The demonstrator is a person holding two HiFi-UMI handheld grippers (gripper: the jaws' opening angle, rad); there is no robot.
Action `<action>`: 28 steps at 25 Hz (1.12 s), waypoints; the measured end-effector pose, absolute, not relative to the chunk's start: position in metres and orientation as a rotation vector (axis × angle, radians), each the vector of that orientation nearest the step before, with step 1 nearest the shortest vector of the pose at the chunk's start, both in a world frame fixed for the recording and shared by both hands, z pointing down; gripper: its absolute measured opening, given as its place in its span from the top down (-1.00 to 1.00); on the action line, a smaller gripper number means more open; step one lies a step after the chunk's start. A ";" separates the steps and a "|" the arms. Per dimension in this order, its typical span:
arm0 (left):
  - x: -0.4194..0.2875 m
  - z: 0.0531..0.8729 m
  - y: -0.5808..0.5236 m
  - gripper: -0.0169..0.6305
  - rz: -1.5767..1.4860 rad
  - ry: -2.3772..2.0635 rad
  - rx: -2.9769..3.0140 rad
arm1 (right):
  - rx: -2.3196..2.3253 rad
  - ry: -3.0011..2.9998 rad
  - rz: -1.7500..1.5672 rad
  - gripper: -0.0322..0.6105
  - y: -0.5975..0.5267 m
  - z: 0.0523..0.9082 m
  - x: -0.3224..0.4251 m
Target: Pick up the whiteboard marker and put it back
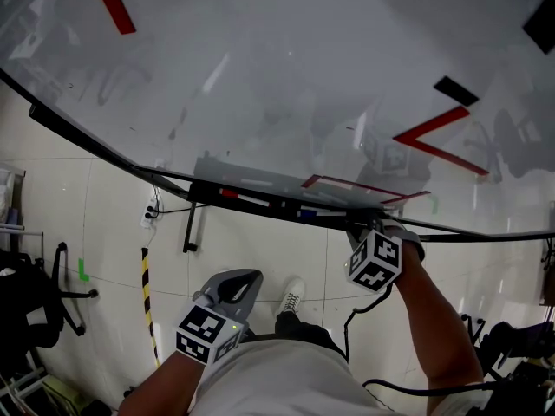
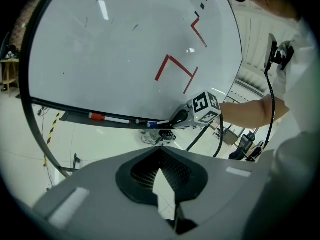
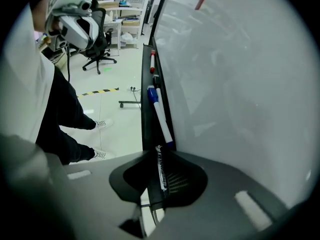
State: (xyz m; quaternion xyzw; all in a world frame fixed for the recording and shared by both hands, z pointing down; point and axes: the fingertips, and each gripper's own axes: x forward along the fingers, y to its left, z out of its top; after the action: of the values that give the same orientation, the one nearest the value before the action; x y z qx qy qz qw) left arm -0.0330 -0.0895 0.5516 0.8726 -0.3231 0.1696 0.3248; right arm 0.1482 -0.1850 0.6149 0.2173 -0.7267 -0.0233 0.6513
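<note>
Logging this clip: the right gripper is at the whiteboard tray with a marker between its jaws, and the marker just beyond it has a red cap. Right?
No: the marker beyond the right gripper has a blue cap, as the right gripper view shows; the red-capped marker lies farther along the tray. The gripped marker is as stated.

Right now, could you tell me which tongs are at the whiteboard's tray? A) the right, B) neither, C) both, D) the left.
A: the right tongs reach the tray with a marker between them, while the left tongs hang low, well short of it.
</note>
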 end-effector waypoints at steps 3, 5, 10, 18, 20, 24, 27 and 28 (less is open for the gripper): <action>-0.035 0.550 -0.089 0.91 0.451 -0.851 2.296 | 0.534 -1.656 -0.107 0.78 -0.184 0.611 0.148; -0.036 0.549 -0.090 0.91 0.455 -0.855 2.297 | 0.569 -1.663 -0.110 0.78 -0.184 0.610 0.148; -0.036 0.547 -0.087 0.91 0.464 -0.850 2.305 | 0.604 -1.677 -0.108 0.78 -0.182 0.604 0.150; -0.036 0.542 -0.085 0.91 0.459 -0.851 2.322 | 0.654 -1.699 -0.122 0.78 -0.173 0.591 0.156; -0.036 0.539 -0.085 0.91 0.455 -0.854 2.326 | 0.683 -1.709 -0.117 0.78 -0.171 0.586 0.156; -0.035 0.534 -0.084 0.91 0.449 -0.861 2.339 | 0.735 -1.731 -0.102 0.78 -0.169 0.574 0.156; -0.034 0.529 -0.083 0.91 0.413 -0.851 2.319 | 0.786 -1.769 -0.069 0.78 -0.166 0.564 0.153; -0.035 0.527 -0.084 0.91 0.387 -0.848 2.301 | 0.806 -1.787 -0.051 0.78 -0.165 0.560 0.152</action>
State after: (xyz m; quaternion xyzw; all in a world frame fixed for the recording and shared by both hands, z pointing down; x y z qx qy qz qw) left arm -0.0345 -0.0839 0.5272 0.8770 -0.3231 0.1474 0.3235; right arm 0.1516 -0.1651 0.5600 0.3414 -0.7571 -0.0217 0.5566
